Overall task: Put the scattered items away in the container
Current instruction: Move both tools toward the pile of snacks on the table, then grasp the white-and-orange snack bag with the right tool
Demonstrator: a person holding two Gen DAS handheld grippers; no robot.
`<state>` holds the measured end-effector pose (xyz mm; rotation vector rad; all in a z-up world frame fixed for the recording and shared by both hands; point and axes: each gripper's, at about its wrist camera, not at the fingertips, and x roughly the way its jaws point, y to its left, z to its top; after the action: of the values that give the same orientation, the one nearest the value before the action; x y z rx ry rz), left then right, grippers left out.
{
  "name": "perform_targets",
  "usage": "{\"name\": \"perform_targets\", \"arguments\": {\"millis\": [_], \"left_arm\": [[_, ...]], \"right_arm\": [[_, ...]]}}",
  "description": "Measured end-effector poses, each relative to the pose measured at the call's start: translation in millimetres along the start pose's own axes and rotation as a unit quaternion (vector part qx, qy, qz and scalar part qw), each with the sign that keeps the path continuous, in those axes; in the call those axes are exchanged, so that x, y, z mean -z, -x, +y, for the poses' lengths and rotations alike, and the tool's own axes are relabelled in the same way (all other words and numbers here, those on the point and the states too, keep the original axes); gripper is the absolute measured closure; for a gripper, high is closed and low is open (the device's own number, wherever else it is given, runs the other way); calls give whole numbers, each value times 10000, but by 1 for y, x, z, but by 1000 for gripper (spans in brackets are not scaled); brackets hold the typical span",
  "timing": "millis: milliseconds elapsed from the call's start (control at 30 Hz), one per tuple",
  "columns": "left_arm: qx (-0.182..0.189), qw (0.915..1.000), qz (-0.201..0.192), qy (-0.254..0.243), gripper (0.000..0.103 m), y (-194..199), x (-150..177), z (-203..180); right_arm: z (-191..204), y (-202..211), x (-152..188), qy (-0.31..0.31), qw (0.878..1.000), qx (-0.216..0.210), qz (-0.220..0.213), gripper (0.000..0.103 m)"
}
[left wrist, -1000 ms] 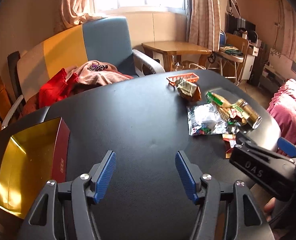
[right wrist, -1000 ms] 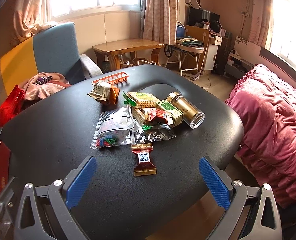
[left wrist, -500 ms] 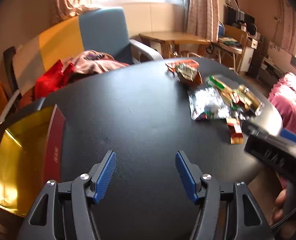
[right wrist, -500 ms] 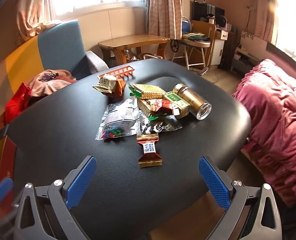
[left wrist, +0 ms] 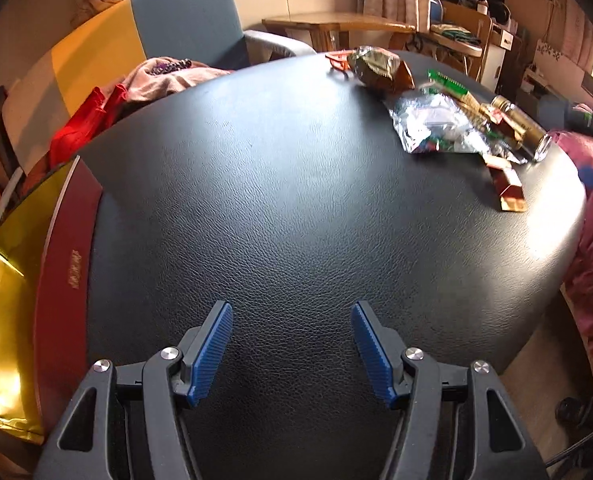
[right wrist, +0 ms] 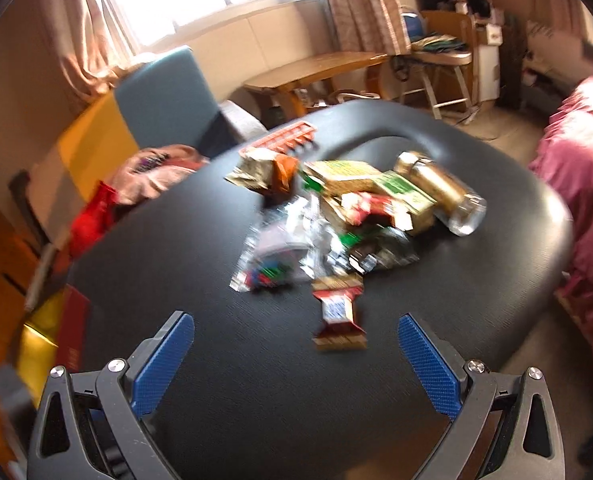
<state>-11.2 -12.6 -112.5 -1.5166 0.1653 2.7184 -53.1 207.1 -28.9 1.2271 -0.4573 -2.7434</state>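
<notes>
A pile of scattered snacks lies on the black table (left wrist: pixel 296 208): a red and gold candy (right wrist: pixel 338 316) (left wrist: pixel 506 188) nearest, a clear foil bag (right wrist: pixel 280 248) (left wrist: pixel 432 124), a gold jar (right wrist: pixel 442 188) (left wrist: pixel 524 132), green and gold packets (right wrist: pixel 352 172) and a crumpled brown bag (right wrist: pixel 264 168) (left wrist: pixel 376 66). A red box with gold lining (left wrist: pixel 12 288) (right wrist: pixel 52 332) stands at the table's left edge. My left gripper (left wrist: pixel 288 344) is open and empty over bare table. My right gripper (right wrist: pixel 296 356) is wide open and empty, just short of the candy.
An orange rack (right wrist: pixel 284 138) lies behind the pile. A blue and yellow armchair (left wrist: pixel 168 24) with red and pink clothes stands behind the table. A pink bedspread (right wrist: pixel 584 184) lies to the right. A wooden table (right wrist: pixel 316 68) and a chair stand further back.
My right gripper has moved forward towards the pile and its view is blurred. My left gripper has tilted down, and the right gripper has left most of its view.
</notes>
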Motion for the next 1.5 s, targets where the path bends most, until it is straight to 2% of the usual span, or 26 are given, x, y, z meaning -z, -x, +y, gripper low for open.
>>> {"name": "perform_targets", "arguments": {"millis": [67, 167, 300, 467, 567, 733, 1000, 1167, 1267, 1400, 1500], "left_arm": [[56, 10000, -27, 26, 40, -2, 0, 1], [99, 9999, -43, 19, 37, -5, -3, 3], [261, 9994, -23, 235, 28, -10, -3, 13], [281, 9993, -61, 218, 23, -11, -3, 16], [283, 9993, -100, 209, 23, -12, -3, 16], [337, 9991, -85, 250, 23, -12, -4, 18], [447, 9987, 13, 236, 23, -15, -9, 20], [461, 9987, 18, 194, 23, -17, -11, 21], [450, 9988, 3, 189, 23, -18, -11, 20], [462, 9987, -4, 199, 23, -19, -11, 20], [467, 9987, -2, 196, 23, -18, -11, 21]], "right_arm": [[1, -4, -14, -74, 9998, -201, -55, 0], [5, -18, -36, -61, 9996, -287, -39, 0], [17, -35, -62, 253, 9994, -241, -88, 0], [33, -53, -99, 501, 9980, -359, -113, 0], [45, -71, -120, 688, 9971, -305, -133, 7], [57, -118, -154, 746, 9967, -260, 185, 13], [58, -204, -182, 425, 9946, 45, 948, 15], [50, -233, -188, 202, 9919, 153, 1243, 16], [51, -246, -189, 195, 9903, 158, 1370, 21], [54, -250, -184, 271, 9892, 132, 1438, 37], [62, -251, -184, 450, 9890, 128, 1406, 38]]}}
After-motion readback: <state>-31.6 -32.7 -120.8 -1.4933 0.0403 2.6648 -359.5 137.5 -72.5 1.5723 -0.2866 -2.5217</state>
